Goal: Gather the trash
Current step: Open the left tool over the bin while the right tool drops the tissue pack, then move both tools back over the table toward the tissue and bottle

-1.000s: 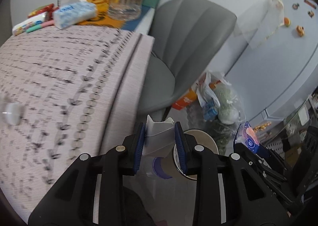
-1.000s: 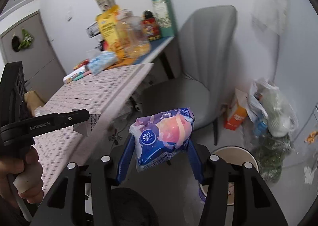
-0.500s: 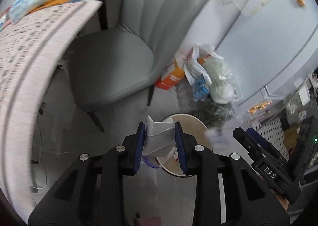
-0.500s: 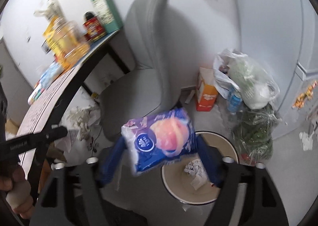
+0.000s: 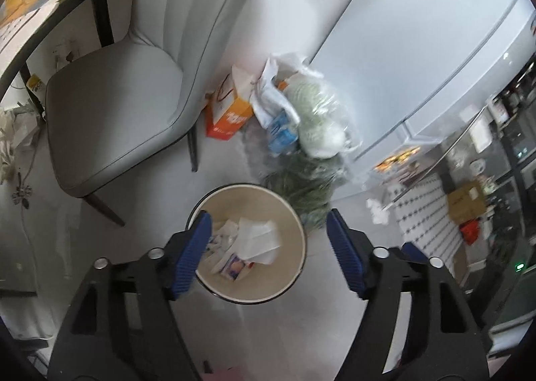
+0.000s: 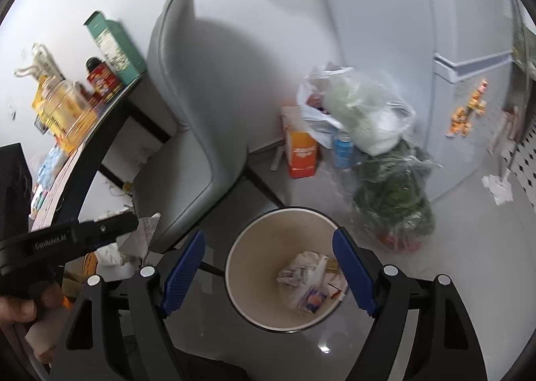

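Observation:
A round cream trash bin (image 5: 294, 223) stands on the floor below both grippers; it also shows in the right wrist view (image 6: 241, 247). My left gripper (image 5: 268, 252) is open and empty above the bin, and white paper (image 5: 256, 240) lies inside on other scraps. My right gripper (image 6: 268, 272) is open and empty over the bin. The blue and pink wrapper (image 6: 311, 299) lies in the bin beside crumpled paper (image 6: 298, 268). The left gripper's body (image 6: 67, 238) shows at the left of the right wrist view.
A grey chair (image 5: 117, 106) stands left of the bin, under the table edge (image 5: 50, 25). An orange carton (image 5: 231, 113), filled plastic bags (image 5: 311, 119) and bagged greens (image 6: 392, 200) sit by the wall and the white fridge (image 5: 418, 46).
Both grippers swung from the table down over the bin and opened. The white paper dropped from the left gripper and the blue wrapper from the right; both now lie in the bin.

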Available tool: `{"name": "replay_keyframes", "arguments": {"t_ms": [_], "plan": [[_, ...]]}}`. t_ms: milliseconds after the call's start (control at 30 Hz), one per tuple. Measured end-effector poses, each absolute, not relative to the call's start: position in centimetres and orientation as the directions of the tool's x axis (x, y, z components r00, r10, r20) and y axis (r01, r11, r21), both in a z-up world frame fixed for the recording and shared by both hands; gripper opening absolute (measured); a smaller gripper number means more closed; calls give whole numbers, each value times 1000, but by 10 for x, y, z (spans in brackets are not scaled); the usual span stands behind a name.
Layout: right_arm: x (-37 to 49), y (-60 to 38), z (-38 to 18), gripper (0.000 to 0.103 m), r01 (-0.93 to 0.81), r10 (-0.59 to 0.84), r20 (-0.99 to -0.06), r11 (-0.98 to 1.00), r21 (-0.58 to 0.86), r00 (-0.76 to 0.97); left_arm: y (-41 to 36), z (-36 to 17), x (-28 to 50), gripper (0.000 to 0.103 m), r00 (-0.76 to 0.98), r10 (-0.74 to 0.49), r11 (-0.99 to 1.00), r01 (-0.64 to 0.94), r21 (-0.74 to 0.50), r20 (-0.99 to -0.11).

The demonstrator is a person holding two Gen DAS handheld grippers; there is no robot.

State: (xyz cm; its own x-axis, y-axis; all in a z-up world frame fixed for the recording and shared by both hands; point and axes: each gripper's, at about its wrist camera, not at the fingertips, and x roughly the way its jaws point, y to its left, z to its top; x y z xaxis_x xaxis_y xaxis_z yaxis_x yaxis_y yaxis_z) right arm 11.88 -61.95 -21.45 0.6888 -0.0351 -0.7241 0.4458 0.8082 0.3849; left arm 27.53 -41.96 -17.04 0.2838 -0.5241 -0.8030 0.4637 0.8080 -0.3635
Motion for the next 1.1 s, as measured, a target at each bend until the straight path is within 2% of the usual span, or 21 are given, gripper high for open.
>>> {"name": "replay_keyframes", "arguments": {"t_ms": [33,267,333,533,1100], "plan": [[114,-623,-214,77,453,-42,-724,804,385,689,-414,-165,276,82,295,-522,812,457,-362,-800],[107,-615,-206,77,439,-34,-719,812,385,694,-368,-127,272,94,421,-498,845,433,-314,-758],[111,-602,-201,81,416,-15,-712,821,392,702,-351,-117,271,96,454,-487,857,413,-308,-746],[125,-558,-172,96,346,0,-673,858,381,740,-297,-92,266,97,536,-459,884,353,-306,-709],[157,-396,-87,95,114,116,-604,938,328,789,-125,-37,229,97,704,-355,930,197,-311,-615]]}}
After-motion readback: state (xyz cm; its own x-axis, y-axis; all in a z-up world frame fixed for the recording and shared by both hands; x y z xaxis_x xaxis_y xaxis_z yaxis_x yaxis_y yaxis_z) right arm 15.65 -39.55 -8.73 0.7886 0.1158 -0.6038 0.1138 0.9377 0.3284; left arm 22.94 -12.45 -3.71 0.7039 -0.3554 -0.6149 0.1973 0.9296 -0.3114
